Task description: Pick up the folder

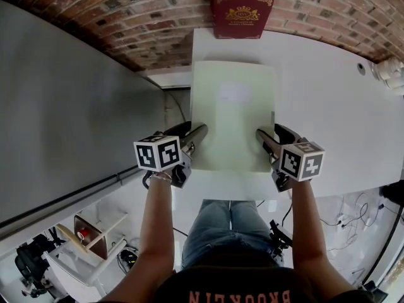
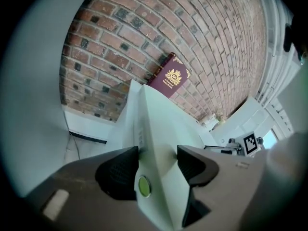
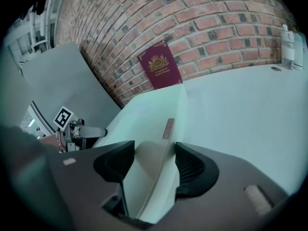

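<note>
A pale green folder [image 1: 233, 115] lies flat on the white table [image 1: 328, 93], its near edge close to the table's front edge. My left gripper [image 1: 197, 134] is at the folder's near left side. In the left gripper view the folder [image 2: 163, 129] fills the gap and both pads press on it, so this left gripper [image 2: 158, 165] is shut on it. My right gripper [image 1: 265, 136] is at the near right side. In the right gripper view the folder's edge [image 3: 154, 114] runs between the jaws of the right gripper [image 3: 154, 160], and I see no firm press.
A dark red book [image 1: 241, 14] leans upright against the brick wall behind the folder. White bottles [image 1: 388, 71] stand at the table's far right corner. A grey panel [image 1: 63, 106] runs along the table's left side. The person's legs are below the front edge.
</note>
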The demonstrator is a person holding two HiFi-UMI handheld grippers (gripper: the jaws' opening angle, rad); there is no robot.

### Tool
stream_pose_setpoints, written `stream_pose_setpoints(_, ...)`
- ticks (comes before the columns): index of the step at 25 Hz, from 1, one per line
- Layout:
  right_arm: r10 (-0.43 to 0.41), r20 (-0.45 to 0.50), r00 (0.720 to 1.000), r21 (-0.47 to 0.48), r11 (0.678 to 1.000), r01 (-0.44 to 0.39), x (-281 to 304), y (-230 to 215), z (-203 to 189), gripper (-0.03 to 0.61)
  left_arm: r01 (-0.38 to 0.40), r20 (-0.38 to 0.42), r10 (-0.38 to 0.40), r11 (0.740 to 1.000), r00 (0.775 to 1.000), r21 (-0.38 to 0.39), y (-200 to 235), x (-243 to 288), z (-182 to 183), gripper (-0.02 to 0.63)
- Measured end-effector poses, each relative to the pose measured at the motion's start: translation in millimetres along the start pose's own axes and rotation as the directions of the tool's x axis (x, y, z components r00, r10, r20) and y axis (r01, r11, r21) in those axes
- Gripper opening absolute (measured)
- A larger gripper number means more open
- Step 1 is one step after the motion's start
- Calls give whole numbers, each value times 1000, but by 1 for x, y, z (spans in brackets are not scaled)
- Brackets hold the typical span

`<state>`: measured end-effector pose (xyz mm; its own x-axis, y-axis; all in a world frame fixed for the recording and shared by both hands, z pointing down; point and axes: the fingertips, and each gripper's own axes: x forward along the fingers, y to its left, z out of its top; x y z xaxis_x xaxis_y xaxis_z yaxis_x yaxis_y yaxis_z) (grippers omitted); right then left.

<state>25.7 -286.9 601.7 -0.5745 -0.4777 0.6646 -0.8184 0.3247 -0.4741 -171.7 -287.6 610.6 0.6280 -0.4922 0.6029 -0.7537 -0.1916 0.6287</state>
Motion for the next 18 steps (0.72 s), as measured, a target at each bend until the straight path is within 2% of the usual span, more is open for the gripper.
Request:
stream_pose_setpoints(10,-38,-28,999,35,999,39,-6,2,-4,252,-32,-2,32,999,999,32,-9,-4,2,247)
stream_pose_setpoints(18,-57,32,998,20,998,57,-20,7,19,247,-35,54,32,999,998,40,-23,-11,20,245)
